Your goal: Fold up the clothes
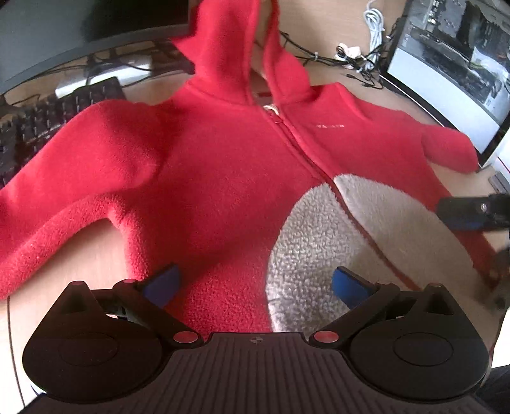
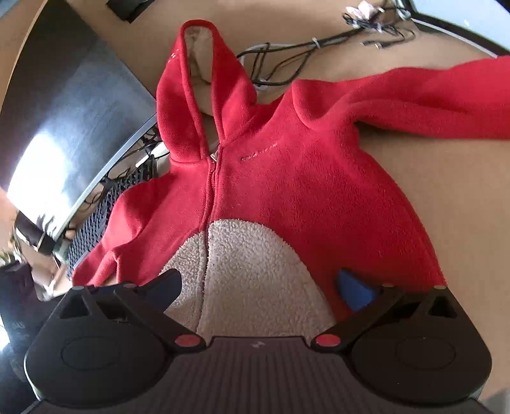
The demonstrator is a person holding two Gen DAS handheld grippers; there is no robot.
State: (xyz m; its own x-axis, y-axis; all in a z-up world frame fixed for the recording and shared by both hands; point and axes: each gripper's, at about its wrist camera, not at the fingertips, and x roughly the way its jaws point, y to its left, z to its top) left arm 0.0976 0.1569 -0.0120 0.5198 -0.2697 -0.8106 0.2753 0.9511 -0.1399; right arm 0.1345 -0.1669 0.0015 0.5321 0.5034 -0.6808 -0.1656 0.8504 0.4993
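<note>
A red fleece hooded jacket [image 1: 223, 165] with a cream fleece belly patch [image 1: 322, 242] lies spread face up on the wooden desk, zipped, hood away from me, sleeves out to both sides. My left gripper [image 1: 255, 283] is open and empty, just above the jacket's lower hem, left of the patch. My right gripper [image 2: 259, 286] is open and empty over the cream patch [image 2: 251, 264] of the jacket [image 2: 302, 178]. The right gripper's fingers [image 1: 468, 211] also show at the right edge of the left wrist view.
A dark keyboard [image 1: 41, 124] lies under the jacket's left sleeve. One monitor [image 1: 452, 63] stands at the back right, another [image 1: 79, 25] at the back left. Loose cables [image 2: 318, 47] lie behind the hood. Bare desk [image 2: 446, 197] shows beside the right sleeve.
</note>
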